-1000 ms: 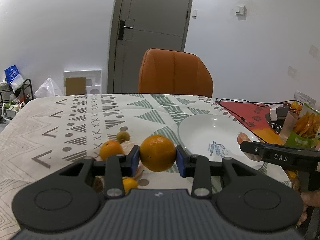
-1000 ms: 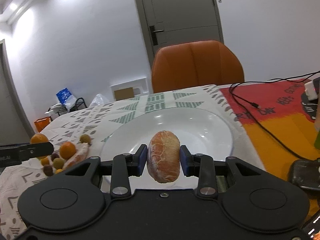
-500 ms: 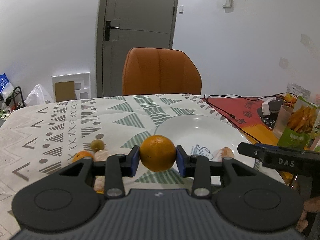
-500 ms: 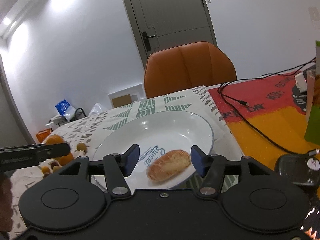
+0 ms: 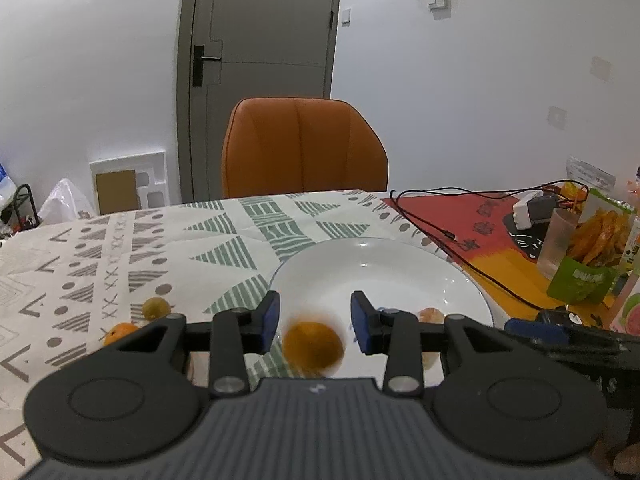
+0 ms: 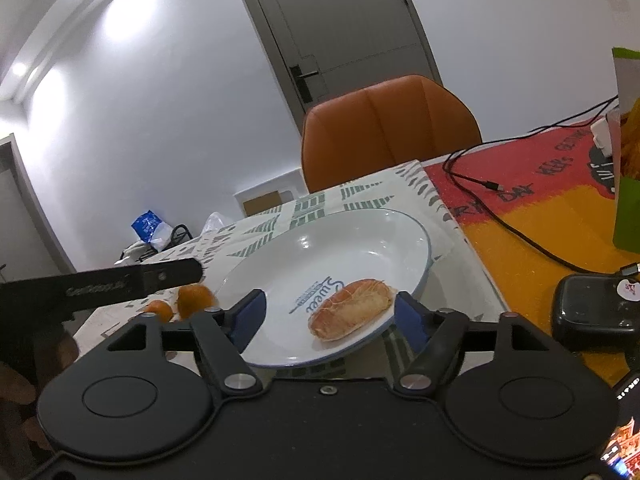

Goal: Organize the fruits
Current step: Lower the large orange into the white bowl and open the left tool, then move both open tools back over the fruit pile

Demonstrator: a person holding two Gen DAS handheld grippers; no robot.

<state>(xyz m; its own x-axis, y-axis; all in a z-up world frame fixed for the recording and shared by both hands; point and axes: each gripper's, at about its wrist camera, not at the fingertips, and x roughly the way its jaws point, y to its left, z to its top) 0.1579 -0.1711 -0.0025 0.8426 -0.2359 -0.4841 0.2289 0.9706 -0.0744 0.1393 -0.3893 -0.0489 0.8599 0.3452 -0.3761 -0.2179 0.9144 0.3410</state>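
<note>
— Since half a second ago, what moved?

— Both tongs have let go. Half a second back the left gripper (image 5: 314,318) clenched the orange (image 5: 313,346); now its jaws stand apart and the orange, blurred, sits below them at the near left rim of the plate (image 5: 400,268). Whether it touches the plate I cannot tell.

— And the right one?

— Released too: the right gripper (image 6: 330,312) has its jaws spread, with the peeled pinkish fruit piece (image 6: 352,308) lying on the plate's near right part, beside the blue lettering.

— What else is on the table (image 5: 120,248)?

— Near its left edge, off the plate, a smaller orange (image 5: 120,330) and a little greenish fruit (image 5: 155,307) lie close together.
</note>
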